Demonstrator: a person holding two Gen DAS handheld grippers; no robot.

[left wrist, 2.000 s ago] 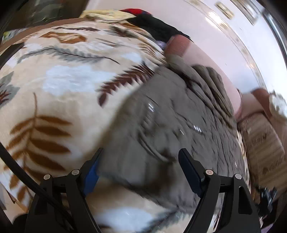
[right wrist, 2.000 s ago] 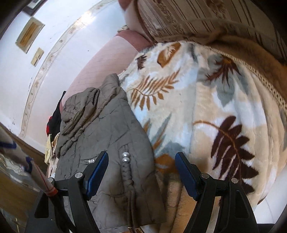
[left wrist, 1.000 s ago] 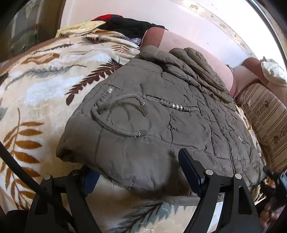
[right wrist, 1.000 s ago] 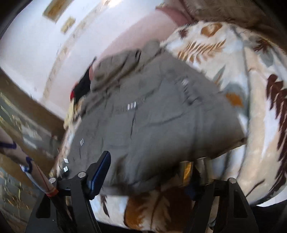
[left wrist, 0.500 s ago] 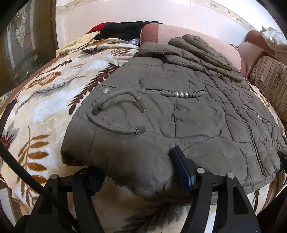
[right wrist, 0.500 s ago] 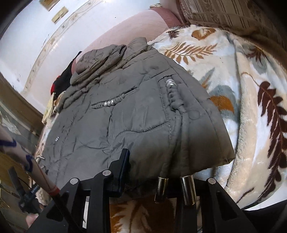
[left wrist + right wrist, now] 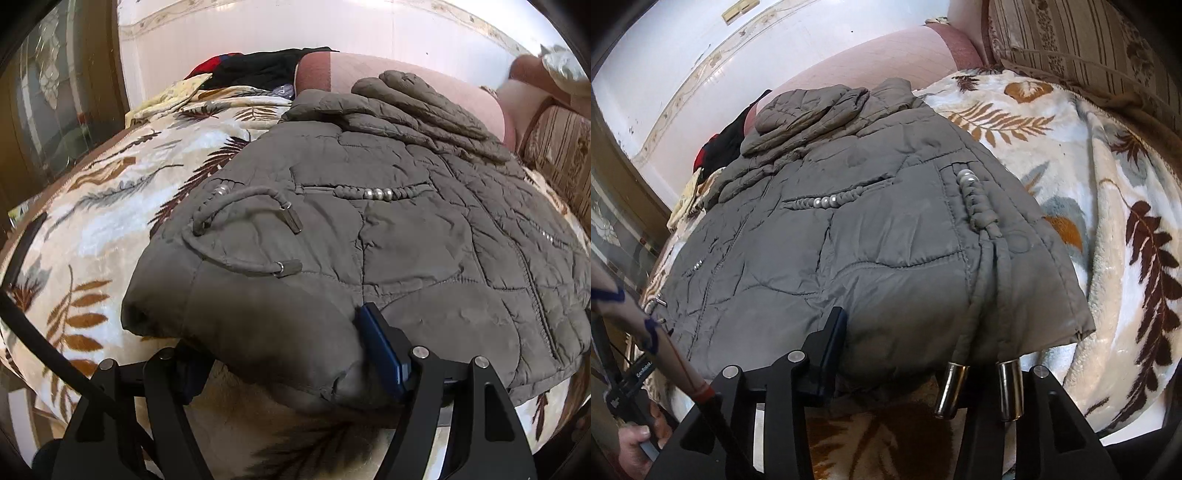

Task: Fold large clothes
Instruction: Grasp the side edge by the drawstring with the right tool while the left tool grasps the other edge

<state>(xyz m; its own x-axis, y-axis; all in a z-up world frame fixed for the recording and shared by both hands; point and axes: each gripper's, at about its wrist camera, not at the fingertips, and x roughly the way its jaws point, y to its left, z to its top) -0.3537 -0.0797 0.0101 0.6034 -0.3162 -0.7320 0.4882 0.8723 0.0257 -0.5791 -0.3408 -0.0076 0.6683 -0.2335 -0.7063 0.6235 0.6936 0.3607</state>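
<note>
- Since two seconds ago both grippers have dropped from a wide hover above the jacket to its near hem, one at each bottom corner.
- Grey-brown quilted jacket (image 7: 388,236) lies front up on the leaf-print blanket (image 7: 103,206) that covers the bed, hood toward the pink bolster (image 7: 461,99), hem nearest the cameras.
- Left gripper (image 7: 284,354): fingers straddle the hem corner, the blue pad pressing the padding; its jaws are easing open a little, so the hold looks light.
- Right gripper (image 7: 916,354): fingers straddle the other corner, jaws opening, fabric between them; the metal-tipped drawcords (image 7: 982,387) hang beside the right finger.
- To fold well, I judge both pads need a firmer bite on both layers, keeping the cords out, then lift evenly toward the hood.
- Hidden: the far fingertip of each gripper under the hem, so true contact is uncertain; sleeves are not visible.
</note>
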